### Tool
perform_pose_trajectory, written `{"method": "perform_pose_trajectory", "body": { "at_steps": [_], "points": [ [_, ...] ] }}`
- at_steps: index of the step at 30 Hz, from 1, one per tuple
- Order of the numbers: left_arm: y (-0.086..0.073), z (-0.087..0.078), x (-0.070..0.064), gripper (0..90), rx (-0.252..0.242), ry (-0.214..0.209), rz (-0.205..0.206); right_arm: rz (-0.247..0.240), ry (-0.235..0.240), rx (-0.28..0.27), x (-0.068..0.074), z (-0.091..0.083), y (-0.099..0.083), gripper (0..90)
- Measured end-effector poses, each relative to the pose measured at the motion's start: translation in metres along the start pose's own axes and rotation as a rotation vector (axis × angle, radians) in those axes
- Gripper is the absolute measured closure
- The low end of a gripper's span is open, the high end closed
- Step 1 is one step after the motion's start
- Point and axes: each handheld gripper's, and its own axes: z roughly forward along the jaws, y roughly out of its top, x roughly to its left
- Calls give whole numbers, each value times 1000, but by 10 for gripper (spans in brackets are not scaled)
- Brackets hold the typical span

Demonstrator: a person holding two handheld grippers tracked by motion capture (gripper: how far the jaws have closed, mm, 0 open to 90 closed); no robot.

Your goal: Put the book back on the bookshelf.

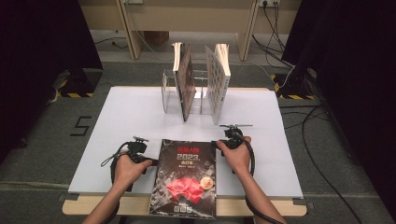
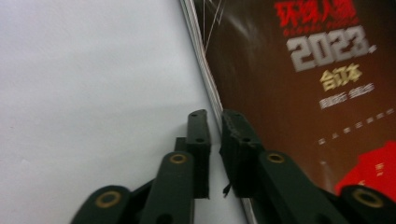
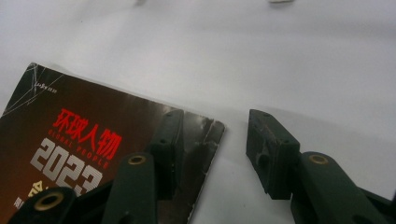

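Gripper jaws on our left gripper (image 2: 215, 126) pinch the left page edge of the 2023 magazine (image 1: 185, 175) lying flat at the tabletop's (image 1: 126, 112) near edge, while our right gripper (image 3: 215, 149) straddles its far corner, jaws apart, likely to steady it for lifting.

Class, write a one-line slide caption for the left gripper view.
Left gripper nips the edge of the magazine lying on the white table.
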Motion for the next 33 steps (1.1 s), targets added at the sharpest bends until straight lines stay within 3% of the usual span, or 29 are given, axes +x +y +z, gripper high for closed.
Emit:
{"method": "perform_pose_trajectory", "body": {
  "at_steps": [3,8,10,20,33],
  "points": [
    [1,-4,-3,726,-13,3,19,-2,-7,9,1,3,3,568],
    [-3,4,-10,685,15,-4,47,-14,-12,16,4,5,6,563],
    [-5,9,-10,695,37,-7,56,-17,-10,21,6,6,7,561],
    [-6,8,-12,742,44,9,61,-12,-6,27,11,10,8,557],
    [-8,8,-15,755,34,31,56,69,37,33,10,5,3,562]
  ]
}}
